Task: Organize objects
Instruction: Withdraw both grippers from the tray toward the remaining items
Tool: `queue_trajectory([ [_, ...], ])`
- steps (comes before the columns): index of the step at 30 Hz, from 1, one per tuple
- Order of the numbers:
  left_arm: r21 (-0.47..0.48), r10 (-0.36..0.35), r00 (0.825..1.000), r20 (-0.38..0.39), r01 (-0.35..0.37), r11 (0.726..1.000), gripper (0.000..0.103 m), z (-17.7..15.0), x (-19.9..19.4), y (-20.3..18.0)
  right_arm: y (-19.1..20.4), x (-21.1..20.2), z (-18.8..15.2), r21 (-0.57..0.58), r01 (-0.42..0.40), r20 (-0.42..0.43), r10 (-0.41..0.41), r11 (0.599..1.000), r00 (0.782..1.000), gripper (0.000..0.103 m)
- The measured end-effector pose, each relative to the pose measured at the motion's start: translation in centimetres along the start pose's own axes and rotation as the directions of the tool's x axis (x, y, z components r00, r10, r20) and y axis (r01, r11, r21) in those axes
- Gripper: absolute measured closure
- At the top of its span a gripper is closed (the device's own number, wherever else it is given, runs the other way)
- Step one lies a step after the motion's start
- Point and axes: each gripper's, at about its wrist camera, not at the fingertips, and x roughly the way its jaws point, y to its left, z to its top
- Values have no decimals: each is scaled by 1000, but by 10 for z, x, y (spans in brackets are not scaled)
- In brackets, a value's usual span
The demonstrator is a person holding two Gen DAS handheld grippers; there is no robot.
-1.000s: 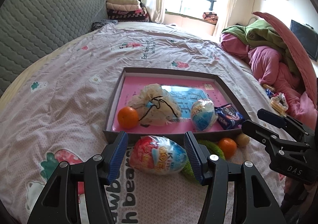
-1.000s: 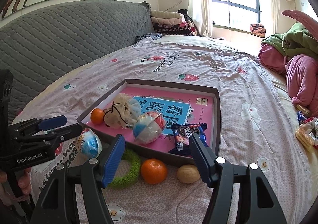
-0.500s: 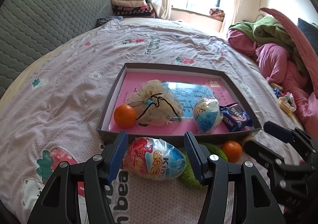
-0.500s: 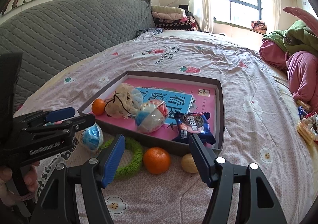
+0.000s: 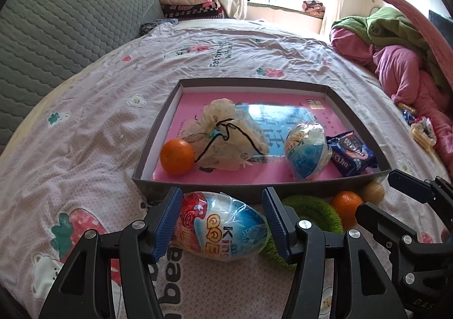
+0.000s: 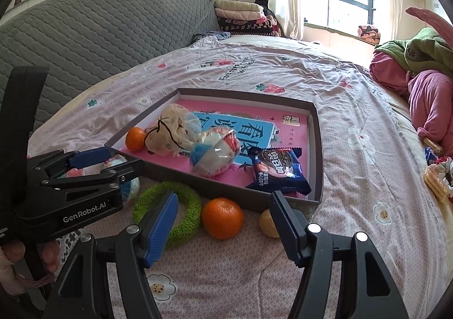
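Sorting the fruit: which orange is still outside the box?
The orange on the bedsheet between the green ring and the walnut; the other orange sits inside the box.

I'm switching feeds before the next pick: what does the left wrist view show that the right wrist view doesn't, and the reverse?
Only the left wrist view: the whole printed face of the wrapped toy egg lying between the open left tongs.
Only the right wrist view: the full green ring, a hand gripping the left tool, and the open right tongs around the loose orange.
Both: the tray, the drawstring pouch and the walnut.
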Motion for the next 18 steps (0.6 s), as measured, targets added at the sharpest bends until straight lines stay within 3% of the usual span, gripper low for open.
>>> queue_trajectory([
  [6, 21, 10, 1000, -3, -10, 1000, 37, -7, -4, 2, 0, 4, -7, 3, 17, -28, -17, 1000, 999, 37],
  [18, 37, -10, 1000, -21, 10, 999, 36, -23, -13, 9, -2, 2, -17, -8, 62, -42, -62, 998, 997, 37],
])
